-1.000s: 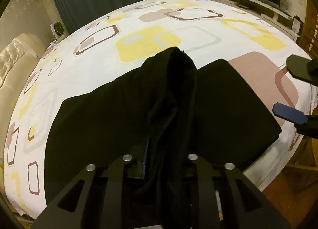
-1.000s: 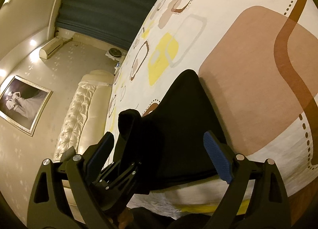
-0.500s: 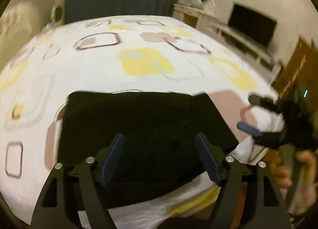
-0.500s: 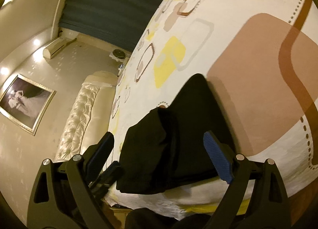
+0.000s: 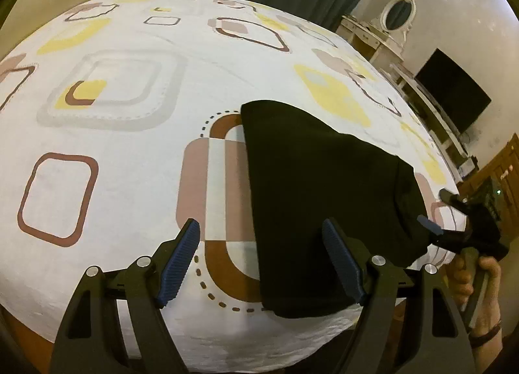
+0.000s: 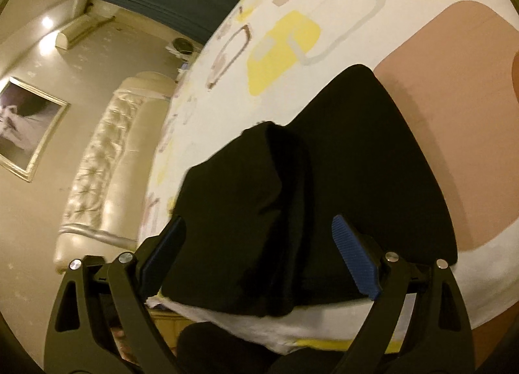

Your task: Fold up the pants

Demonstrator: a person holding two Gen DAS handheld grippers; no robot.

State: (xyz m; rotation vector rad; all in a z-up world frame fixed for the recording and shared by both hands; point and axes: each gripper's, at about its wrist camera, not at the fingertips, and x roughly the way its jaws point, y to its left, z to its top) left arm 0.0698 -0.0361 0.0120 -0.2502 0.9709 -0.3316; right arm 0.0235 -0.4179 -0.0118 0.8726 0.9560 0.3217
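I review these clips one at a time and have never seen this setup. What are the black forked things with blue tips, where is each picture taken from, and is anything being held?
No robot here: a person holds a hand-operated gripper in each hand. Each picture comes from a camera on one gripper, looking along its two fingers. One view shows the left gripper over a bed with a patterned sheet; the other shows the right gripper. The blue parts are the finger pads. Folded black pants lie near the bed's edge. The left gripper's jaws have just been opening and hold nothing. The right gripper, also seen in the person's hand in the left view, is open around a raised fold without pinching it.
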